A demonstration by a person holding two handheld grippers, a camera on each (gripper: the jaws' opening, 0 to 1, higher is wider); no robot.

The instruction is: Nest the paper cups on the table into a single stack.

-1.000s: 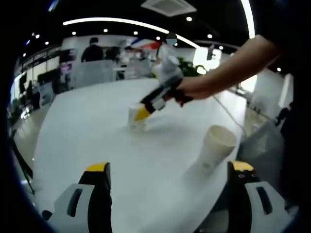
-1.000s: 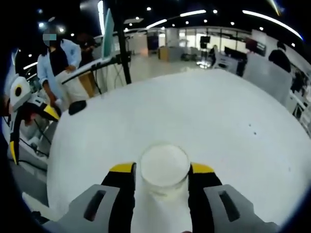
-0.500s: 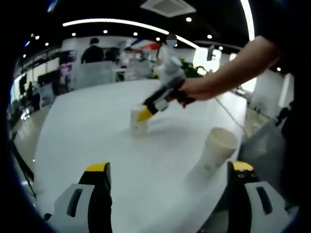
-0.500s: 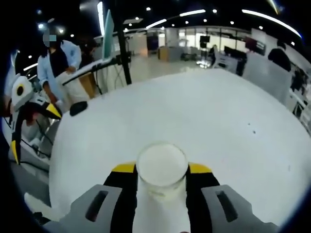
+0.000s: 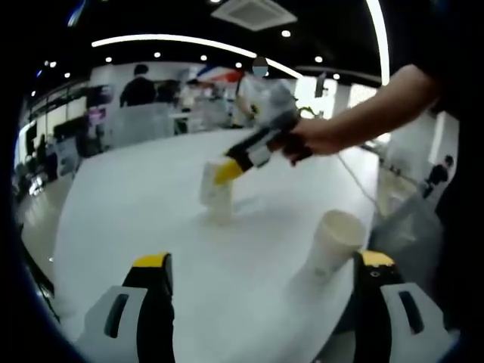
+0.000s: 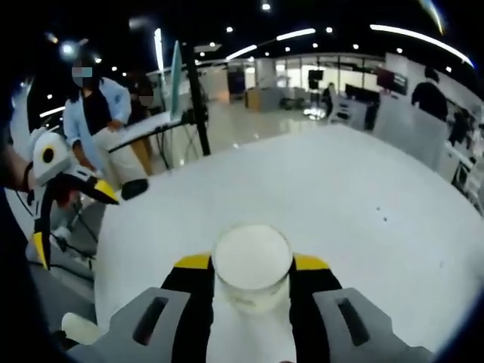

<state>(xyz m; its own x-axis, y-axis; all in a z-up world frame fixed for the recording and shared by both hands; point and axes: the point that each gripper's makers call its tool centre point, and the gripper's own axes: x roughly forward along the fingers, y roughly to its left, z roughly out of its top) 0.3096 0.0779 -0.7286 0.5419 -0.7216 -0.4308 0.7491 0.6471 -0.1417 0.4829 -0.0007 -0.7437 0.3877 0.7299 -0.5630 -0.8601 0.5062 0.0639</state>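
Paper cup [image 6: 252,266], white and smooth-walled with a round rolled rim, sits clamped between the yellow-tipped fingers [image 6: 193,262] of the right gripper [image 6: 252,263], its open mouth facing the camera in the right gripper view. In the left gripper view the same held cup [image 5: 217,193] is seen from the side, tapering downward, with the right gripper [image 5: 227,170] gripping it near the rim; its base looks to be just above the tabletop [image 5: 151,204], though the blur makes contact hard to judge. A person's hand [image 5: 314,138] holds that gripper from the right.

A second paper cup [image 5: 330,243] stands upright on the tabletop, nearer the camera than the held cup and to its right, close to the tabletop's edge. It is the same plain white, taller-looking, with a wide open mouth.

The left gripper [image 5: 261,265] has its fingers [image 5: 151,283] spread wide apart and holds nothing; the second cup stands just inside the right-hand finger, without touching it. In the right gripper view the left gripper [image 6: 72,204] appears off to the left of the held cup, beyond the tabletop's edge, its yellow tips parted.

The tabletop [image 6: 363,197] is glossy white and rounded. Beyond it a person [image 6: 98,125] in a light blue shirt stands beside a dark upright post [image 6: 195,98].
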